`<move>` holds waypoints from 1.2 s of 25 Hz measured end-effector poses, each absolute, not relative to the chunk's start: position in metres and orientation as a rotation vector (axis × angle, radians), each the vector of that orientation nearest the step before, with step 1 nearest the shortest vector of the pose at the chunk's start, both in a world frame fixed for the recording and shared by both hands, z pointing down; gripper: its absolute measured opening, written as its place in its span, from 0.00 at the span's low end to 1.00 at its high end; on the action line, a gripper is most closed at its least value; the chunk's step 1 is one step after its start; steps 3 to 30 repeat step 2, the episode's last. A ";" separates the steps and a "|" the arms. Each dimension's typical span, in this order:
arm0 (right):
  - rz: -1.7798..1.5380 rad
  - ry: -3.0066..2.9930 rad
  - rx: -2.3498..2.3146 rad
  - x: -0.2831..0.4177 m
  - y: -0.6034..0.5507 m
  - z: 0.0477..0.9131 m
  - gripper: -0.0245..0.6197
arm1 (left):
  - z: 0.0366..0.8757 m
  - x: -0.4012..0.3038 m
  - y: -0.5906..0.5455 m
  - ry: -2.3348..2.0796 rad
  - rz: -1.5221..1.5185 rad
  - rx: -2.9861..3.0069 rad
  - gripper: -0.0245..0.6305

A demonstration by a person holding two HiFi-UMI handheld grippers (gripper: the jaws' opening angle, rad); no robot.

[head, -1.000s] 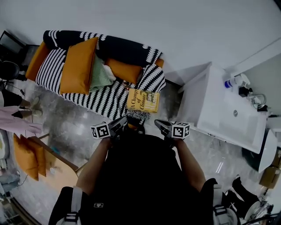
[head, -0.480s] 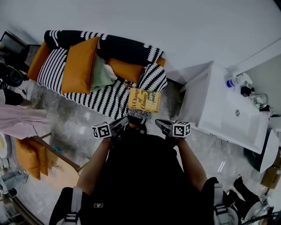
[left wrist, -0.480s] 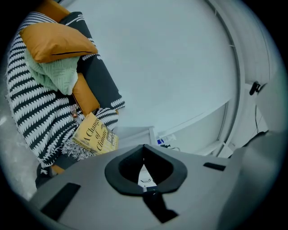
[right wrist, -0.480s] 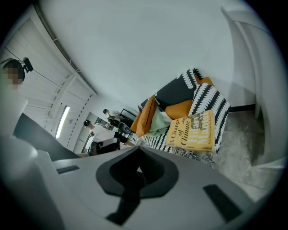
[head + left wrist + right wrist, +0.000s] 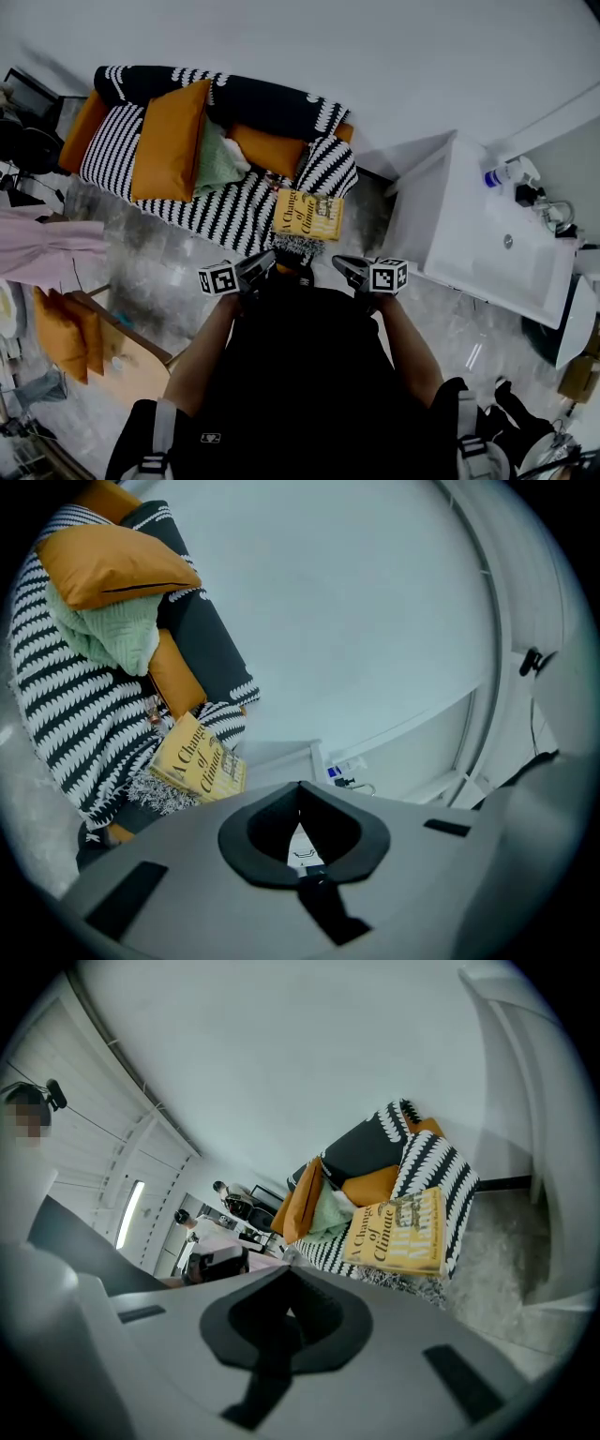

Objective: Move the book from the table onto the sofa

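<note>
Close to the person's chest, the left gripper (image 5: 269, 256) and the right gripper (image 5: 339, 263) sit side by side, each with its jaws pressed together on nothing. Just beyond them the yellow book (image 5: 306, 215) lies flat on the right end of the striped sofa (image 5: 112, 155), beside its armrest. Farther along the seat are an orange cushion (image 5: 169, 141) and a green cloth (image 5: 217, 161). The white table (image 5: 469, 234) stands to the right.

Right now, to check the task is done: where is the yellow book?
In the head view the yellow book lies on the striped sofa, at its right end, just below the small orange cushion.
</note>
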State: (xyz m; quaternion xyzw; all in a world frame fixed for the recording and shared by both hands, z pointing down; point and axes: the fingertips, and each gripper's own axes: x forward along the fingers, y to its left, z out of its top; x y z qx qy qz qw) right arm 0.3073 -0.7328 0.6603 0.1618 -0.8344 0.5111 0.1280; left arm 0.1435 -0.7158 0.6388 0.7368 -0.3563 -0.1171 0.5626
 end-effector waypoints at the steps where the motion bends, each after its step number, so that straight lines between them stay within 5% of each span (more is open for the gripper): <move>1: 1.486 -2.426 0.470 0.308 -0.734 0.661 0.05 | 0.639 0.144 -0.717 -0.838 -0.275 1.737 0.05; 30: 1.486 -2.426 0.469 0.308 -0.734 0.661 0.05 | 0.639 0.144 -0.718 -0.837 -0.274 1.738 0.05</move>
